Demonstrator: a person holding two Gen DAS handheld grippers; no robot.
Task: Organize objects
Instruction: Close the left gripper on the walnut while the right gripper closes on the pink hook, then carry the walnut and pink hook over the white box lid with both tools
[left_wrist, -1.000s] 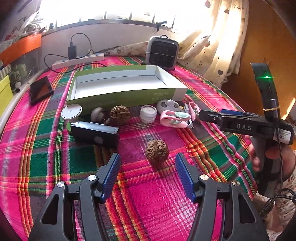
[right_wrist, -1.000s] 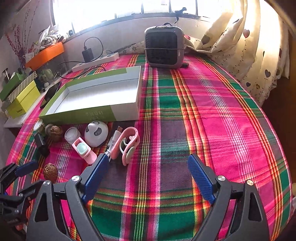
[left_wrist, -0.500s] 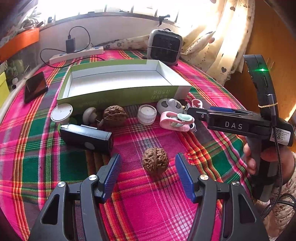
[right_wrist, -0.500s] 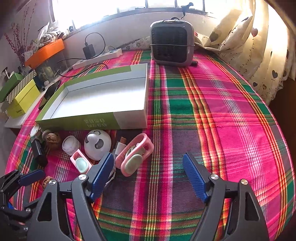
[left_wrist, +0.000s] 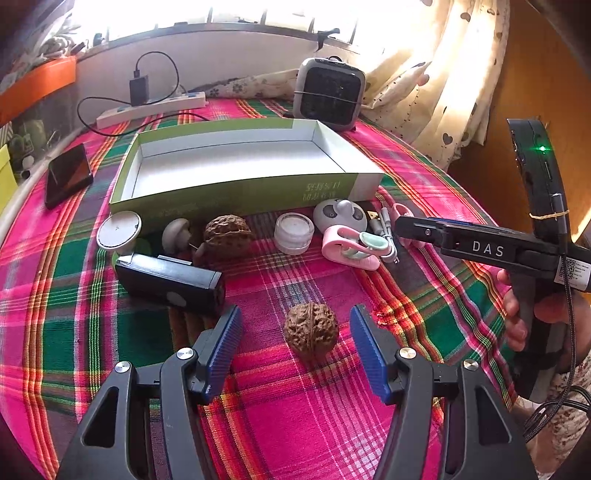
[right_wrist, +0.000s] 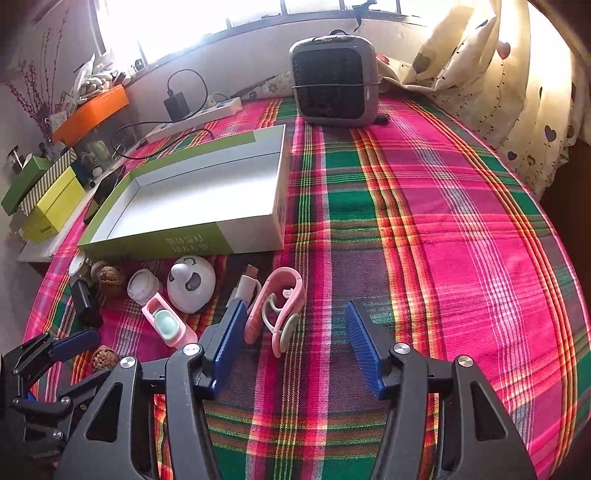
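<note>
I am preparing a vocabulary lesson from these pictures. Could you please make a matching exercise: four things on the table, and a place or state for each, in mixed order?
Things:
1. walnut
2. green box
3. black phone
4. pink clip

Places or states:
A. between the open fingers of the right gripper
B. open, nothing inside
C. between the open fingers of the left gripper
D. left of the box, near the table edge

Pairs: 1-C, 2-B, 3-D, 4-A
</note>
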